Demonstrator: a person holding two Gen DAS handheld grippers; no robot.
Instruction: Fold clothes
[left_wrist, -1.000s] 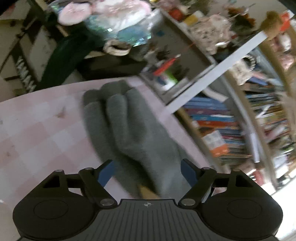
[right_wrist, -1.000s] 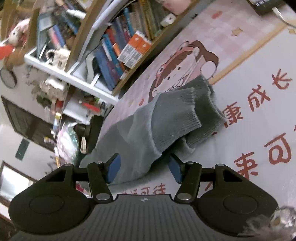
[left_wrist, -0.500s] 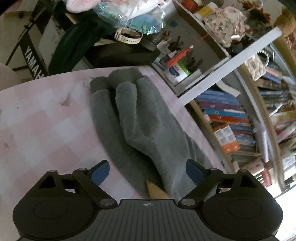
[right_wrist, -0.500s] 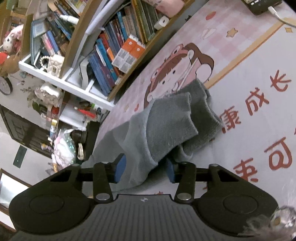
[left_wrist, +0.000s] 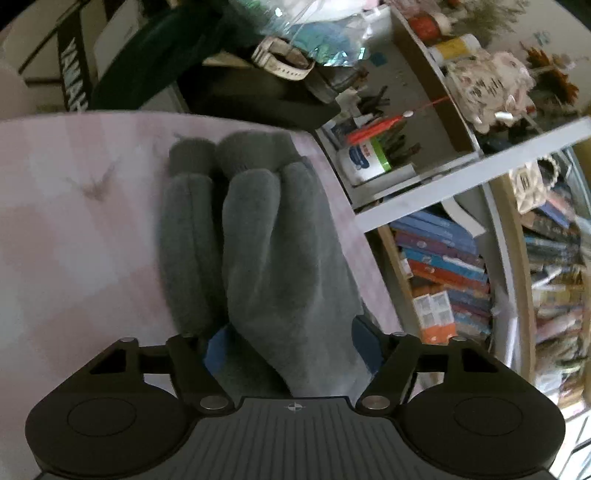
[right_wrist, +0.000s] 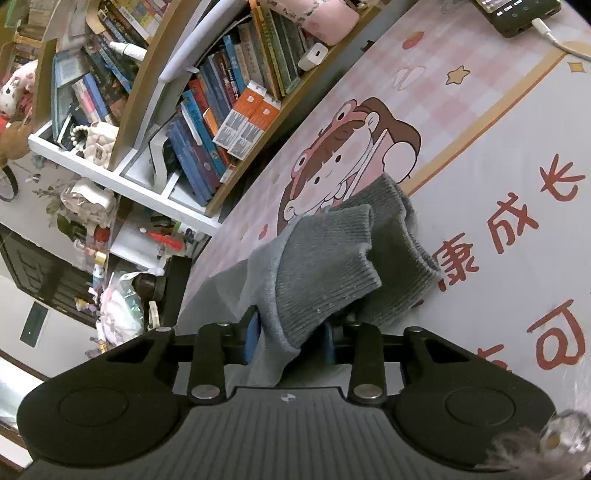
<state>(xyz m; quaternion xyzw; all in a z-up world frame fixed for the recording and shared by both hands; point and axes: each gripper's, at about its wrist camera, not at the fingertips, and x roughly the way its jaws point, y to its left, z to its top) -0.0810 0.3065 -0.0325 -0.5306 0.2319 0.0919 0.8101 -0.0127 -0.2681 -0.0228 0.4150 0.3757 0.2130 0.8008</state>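
Two grey socks lie side by side on the pink checked table mat (left_wrist: 74, 229). In the left wrist view the upper sock (left_wrist: 280, 258) runs away from me, toes at the far end, with the lower sock (left_wrist: 184, 236) to its left. My left gripper (left_wrist: 291, 347) is open, its blue pads flanking the upper sock's middle. In the right wrist view the ribbed cuffs point away from me. My right gripper (right_wrist: 291, 336) is shut on the upper sock (right_wrist: 317, 266) just behind its cuff, holding it a little above the lower sock (right_wrist: 399, 266).
A bookshelf (right_wrist: 207, 122) packed with books runs along the table's far edge, with a cluttered cubby (left_wrist: 380, 158) of pens and jars close to the sock toes. A phone with a cable (right_wrist: 517, 14) lies at the far right of the cartoon-printed mat (right_wrist: 517, 155).
My right gripper's fingers have narrowed and shut on the upper sock behind its cuff. The left gripper moved in closer over the sock's middle, its fingers slightly nearer together than half a second ago.
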